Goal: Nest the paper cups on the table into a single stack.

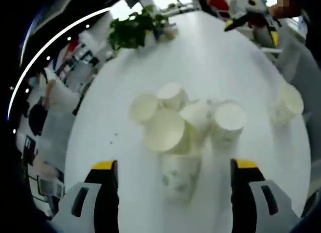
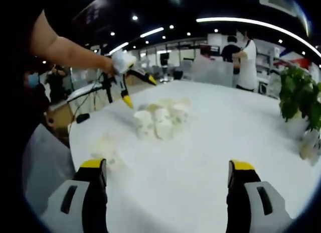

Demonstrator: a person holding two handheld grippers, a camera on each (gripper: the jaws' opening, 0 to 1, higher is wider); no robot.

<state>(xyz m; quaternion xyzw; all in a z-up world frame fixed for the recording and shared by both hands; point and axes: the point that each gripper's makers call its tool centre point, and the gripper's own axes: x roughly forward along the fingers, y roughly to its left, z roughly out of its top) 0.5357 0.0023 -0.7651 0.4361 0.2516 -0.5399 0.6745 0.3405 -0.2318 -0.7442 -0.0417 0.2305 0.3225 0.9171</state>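
Six white paper cups are showing in the left gripper view: five are clustering together at the middle of the round white surface (image 1: 210, 57), among them a tall printed cup (image 1: 179, 175) and a wide-mouthed cup (image 1: 164, 131), and one lone cup (image 1: 287, 103) is sitting apart. One leafy green potted plant (image 1: 134, 29) is standing there, and two plush toys (image 1: 251, 14) are sitting at the far edge.
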